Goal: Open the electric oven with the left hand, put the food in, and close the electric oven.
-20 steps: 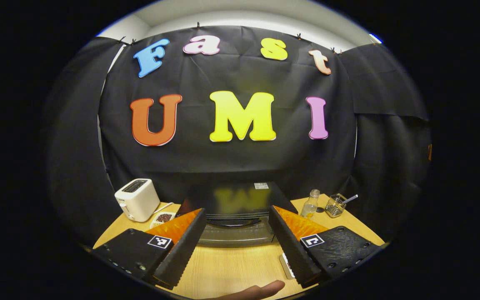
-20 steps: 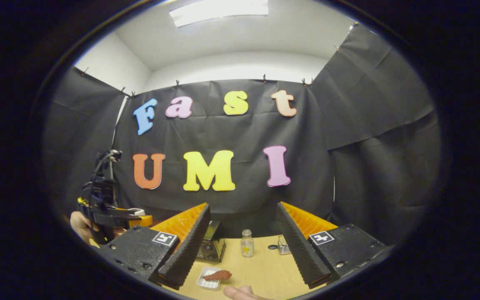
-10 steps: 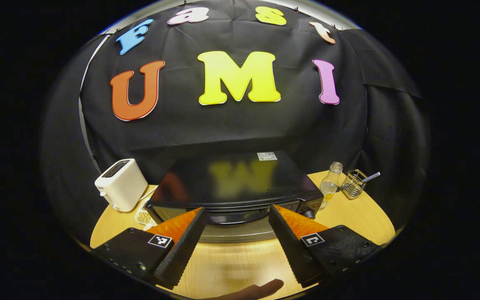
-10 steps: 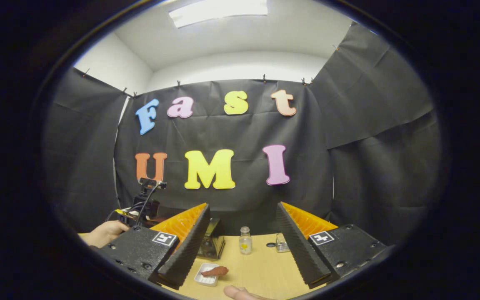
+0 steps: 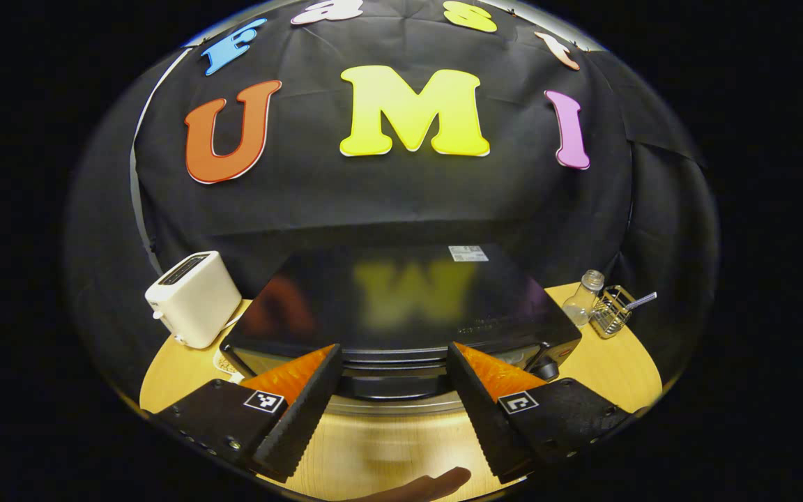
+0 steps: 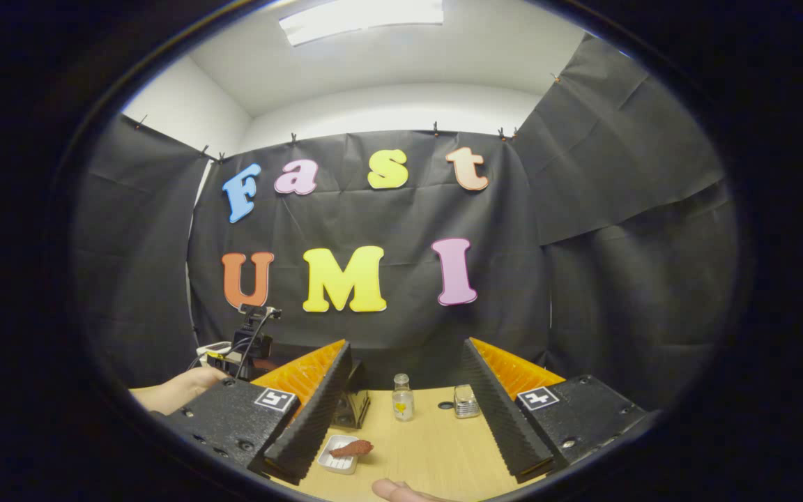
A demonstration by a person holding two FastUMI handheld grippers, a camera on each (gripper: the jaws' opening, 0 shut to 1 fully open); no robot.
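The left gripper (image 5: pixel 393 411) is held with jaws spread and empty before the oven (image 5: pixel 401 307) at frame centre. The right gripper (image 6: pixel 401 418) is likewise spread, the food (image 6: pixel 351 447) lying lower left.

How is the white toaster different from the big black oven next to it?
The toaster is white; the electric oven is black and glossy. The toaster is much smaller, while the oven is wide and flat-topped. The toaster has its slot on top; the oven's door handle is on its front. Both stand on the wooden table by the black cloth wall.
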